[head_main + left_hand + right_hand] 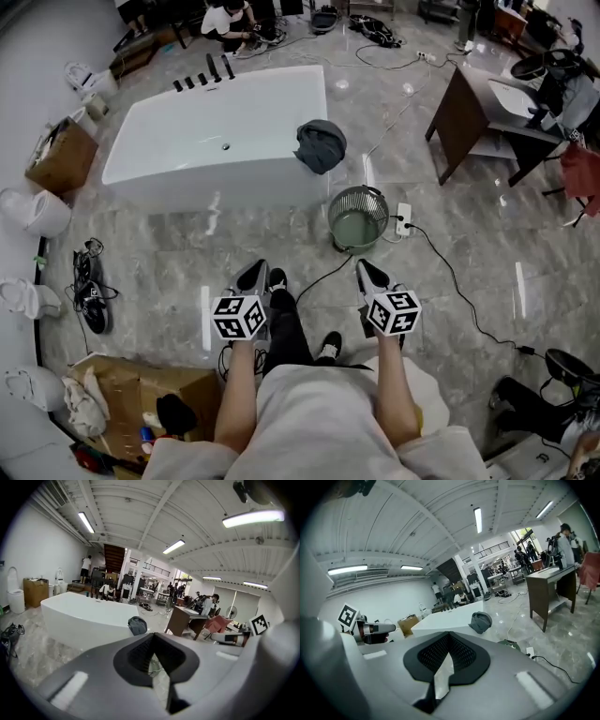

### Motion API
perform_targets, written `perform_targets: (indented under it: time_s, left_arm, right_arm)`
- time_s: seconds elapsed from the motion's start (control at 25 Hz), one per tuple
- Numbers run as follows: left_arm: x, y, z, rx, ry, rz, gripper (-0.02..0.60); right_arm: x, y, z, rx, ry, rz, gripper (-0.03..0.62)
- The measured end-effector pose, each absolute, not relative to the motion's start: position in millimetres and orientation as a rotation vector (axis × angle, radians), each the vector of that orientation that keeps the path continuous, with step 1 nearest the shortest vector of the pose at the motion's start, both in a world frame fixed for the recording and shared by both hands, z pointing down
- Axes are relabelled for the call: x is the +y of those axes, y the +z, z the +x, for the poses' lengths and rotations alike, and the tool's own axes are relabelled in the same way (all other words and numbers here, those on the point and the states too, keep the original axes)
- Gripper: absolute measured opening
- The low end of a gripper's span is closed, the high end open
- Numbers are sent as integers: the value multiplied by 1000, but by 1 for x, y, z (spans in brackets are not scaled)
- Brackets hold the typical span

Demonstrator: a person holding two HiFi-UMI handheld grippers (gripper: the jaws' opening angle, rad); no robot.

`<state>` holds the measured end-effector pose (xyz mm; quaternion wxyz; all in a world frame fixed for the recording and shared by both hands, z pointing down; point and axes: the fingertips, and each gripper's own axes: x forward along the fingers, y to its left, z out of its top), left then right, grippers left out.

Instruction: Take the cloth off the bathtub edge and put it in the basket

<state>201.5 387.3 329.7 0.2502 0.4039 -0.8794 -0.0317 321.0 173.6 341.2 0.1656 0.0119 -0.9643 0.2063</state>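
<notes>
On grey marble floor (169,248), cloth (321,146) drapes bathtub (211,127) rim; left claw (254,274), right claw (368,271) closed, empty.

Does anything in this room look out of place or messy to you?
Yes: a grey cloth slumps crumpled over the bathtub at its right corner, half hanging down the side. Loose shoes and cables also lie on the floor.

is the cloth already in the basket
No, the cloth is draped over the edge of the bathtub, apart from the basket.
</notes>
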Motion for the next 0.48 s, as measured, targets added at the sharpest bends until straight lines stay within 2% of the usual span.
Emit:
perform_targets:
  time_s: [0.48]
  left_arm:
    - [312,339,97,-2266,-30,1288,58]
  right_arm:
    - [131,356,255,-2719,614,272,2]
